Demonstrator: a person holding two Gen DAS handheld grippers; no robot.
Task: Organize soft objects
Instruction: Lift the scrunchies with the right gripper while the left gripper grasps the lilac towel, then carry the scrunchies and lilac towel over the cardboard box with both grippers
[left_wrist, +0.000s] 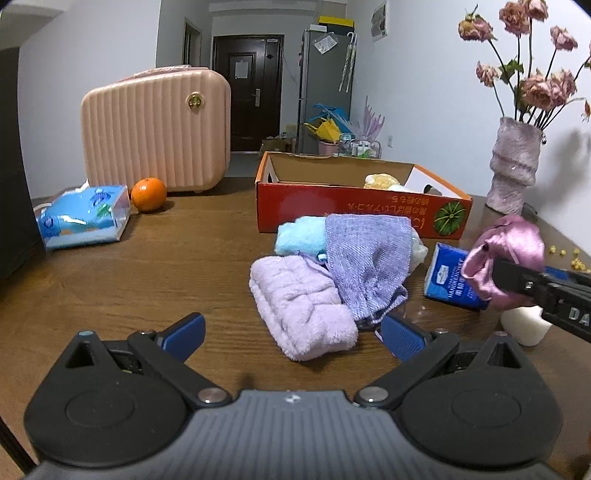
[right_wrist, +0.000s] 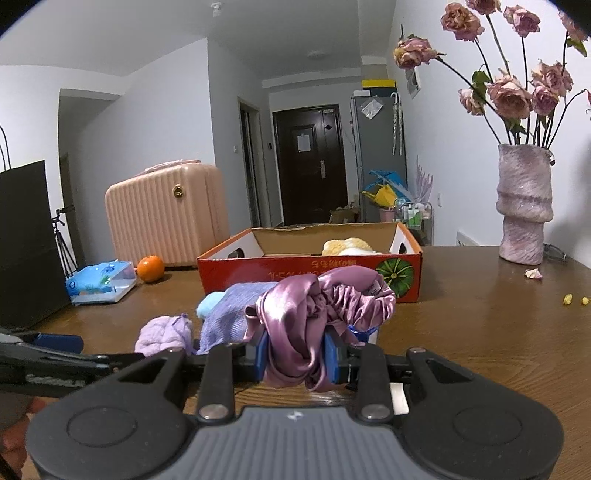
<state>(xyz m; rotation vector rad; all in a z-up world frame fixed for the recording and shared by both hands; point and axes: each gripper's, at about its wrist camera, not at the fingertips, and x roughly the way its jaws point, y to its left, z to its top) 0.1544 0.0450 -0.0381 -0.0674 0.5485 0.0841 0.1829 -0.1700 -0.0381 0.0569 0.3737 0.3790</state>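
Wooden bench (right_wrist: 480, 332), red box (right_wrist: 310, 273) far centre; right gripper (right_wrist: 297, 360) clamped on pink satin cloth (right_wrist: 317, 306), lifted near pile; left gripper (left_wrist: 291, 336) open, empty; carry cloth clear over box rim before release.

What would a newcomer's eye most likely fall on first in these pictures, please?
Probably the shiny pink satin cloth, bunched between the shut pads of the right gripper above the wooden table. Next, the orange cardboard box just behind it, and the dried roses in a vase at far right.
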